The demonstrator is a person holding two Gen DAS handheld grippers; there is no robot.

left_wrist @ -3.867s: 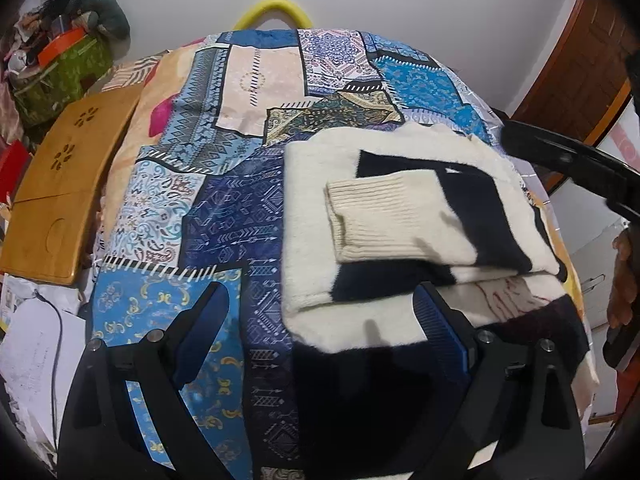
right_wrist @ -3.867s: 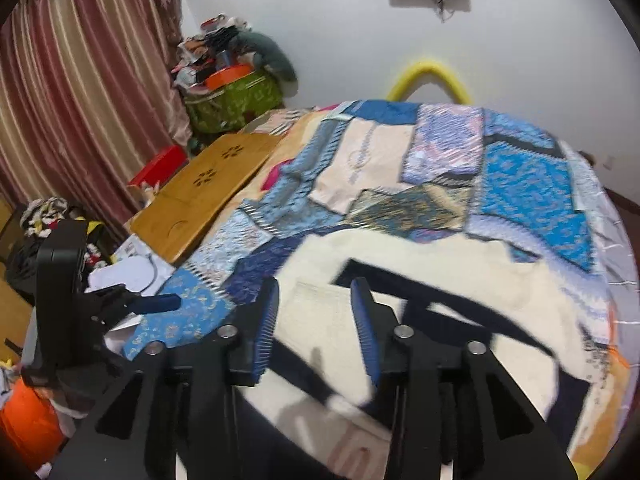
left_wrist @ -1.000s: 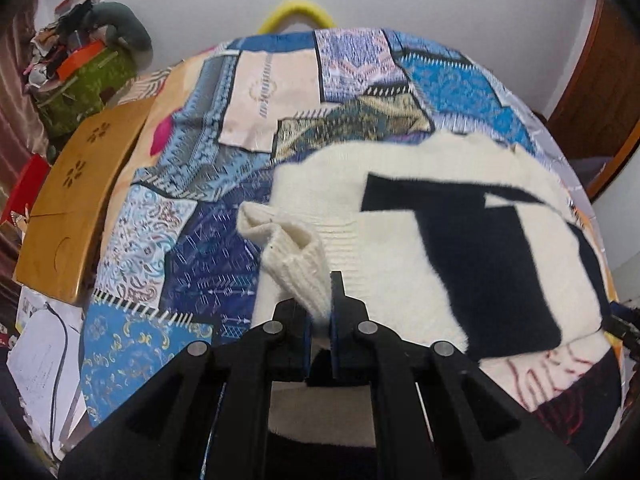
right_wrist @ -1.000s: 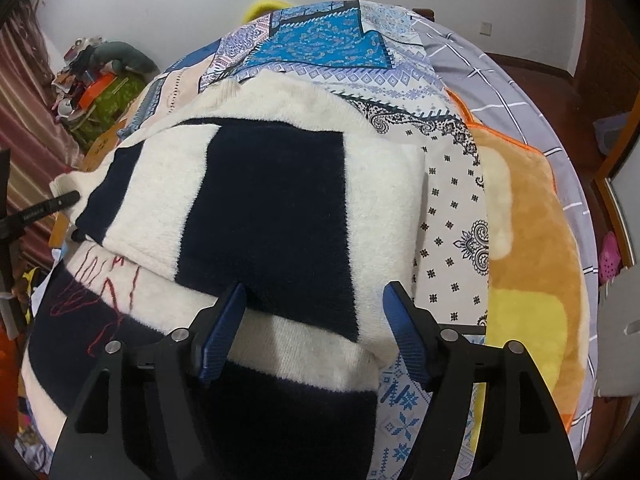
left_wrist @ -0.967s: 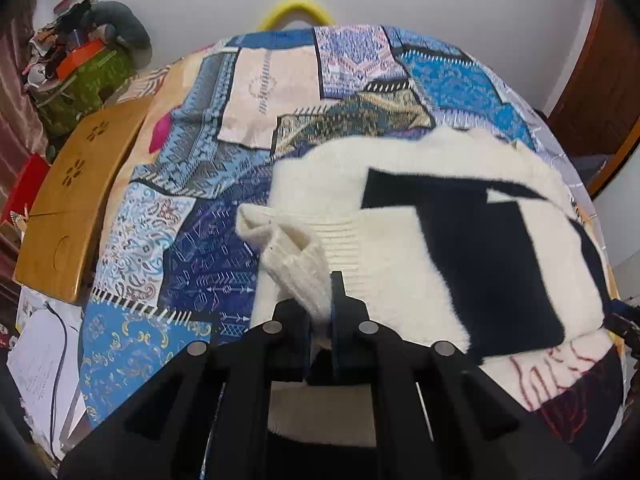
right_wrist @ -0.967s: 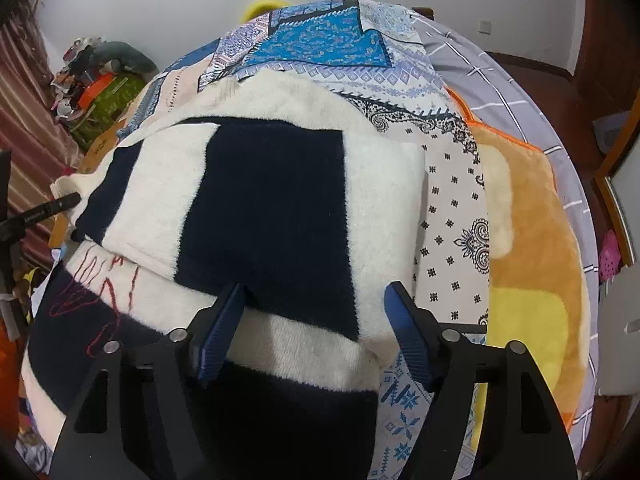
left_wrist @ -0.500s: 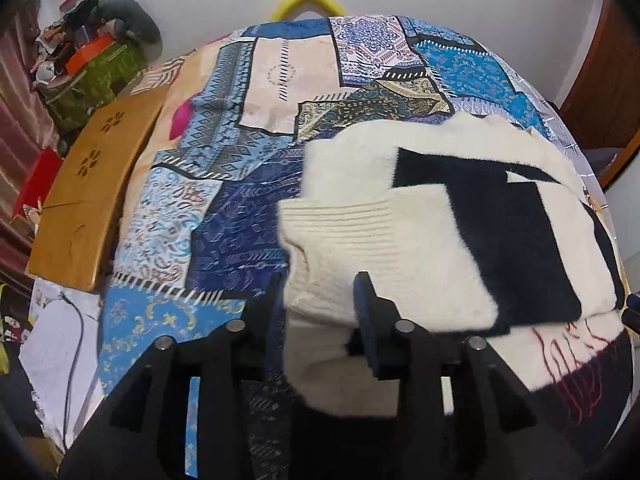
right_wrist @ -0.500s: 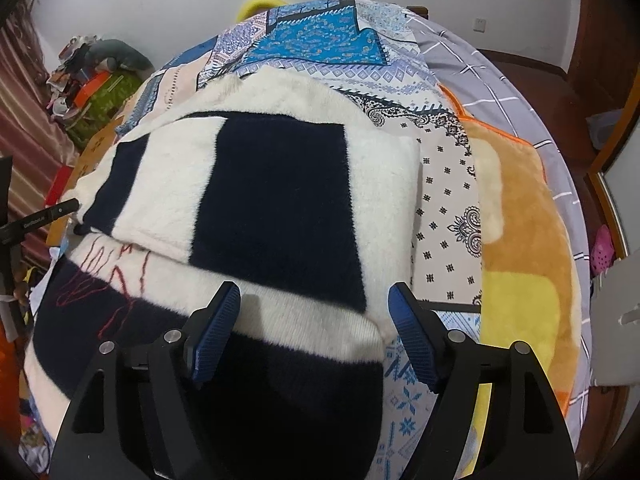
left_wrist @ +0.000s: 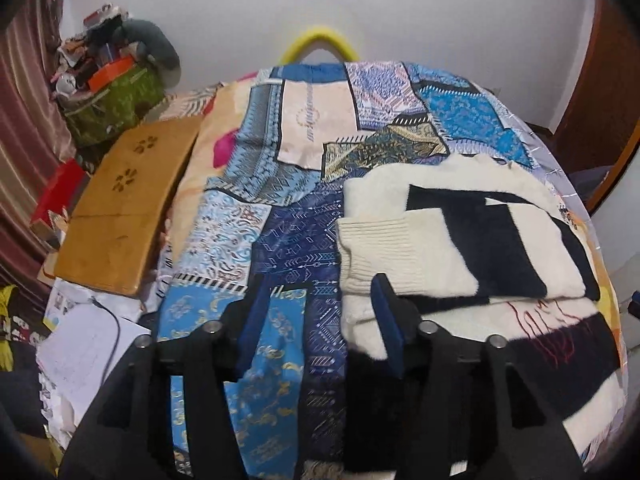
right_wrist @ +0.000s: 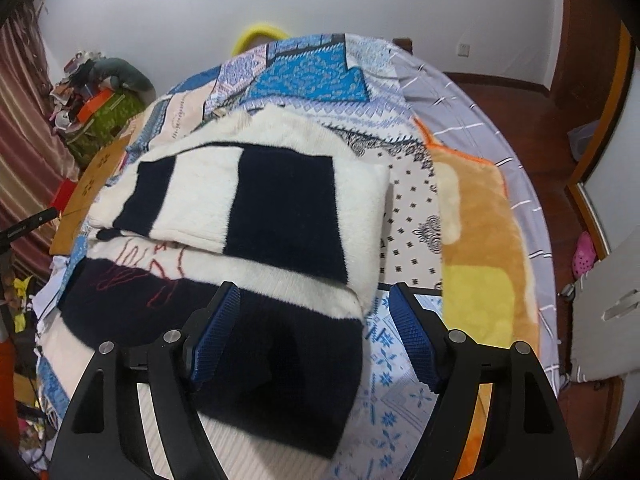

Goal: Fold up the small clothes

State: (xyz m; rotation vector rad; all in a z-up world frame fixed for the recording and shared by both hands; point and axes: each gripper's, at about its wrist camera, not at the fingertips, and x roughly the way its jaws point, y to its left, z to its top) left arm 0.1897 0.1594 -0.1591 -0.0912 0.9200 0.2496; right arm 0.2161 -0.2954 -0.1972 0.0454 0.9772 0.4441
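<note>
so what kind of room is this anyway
Most likely a bedroom at home. A sweater lies on a bed covered with a patchwork bedspread, a striped curtain hangs at the side, and a heap of household clutter sits against the wall.

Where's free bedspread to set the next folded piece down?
Free: the patchwork bedspread between the wooden board and the sweater, and the strip between the sweater and the orange blanket in the right wrist view. Crowded: the cluttered green bag in the far left corner and the papers beside the bed.
</note>
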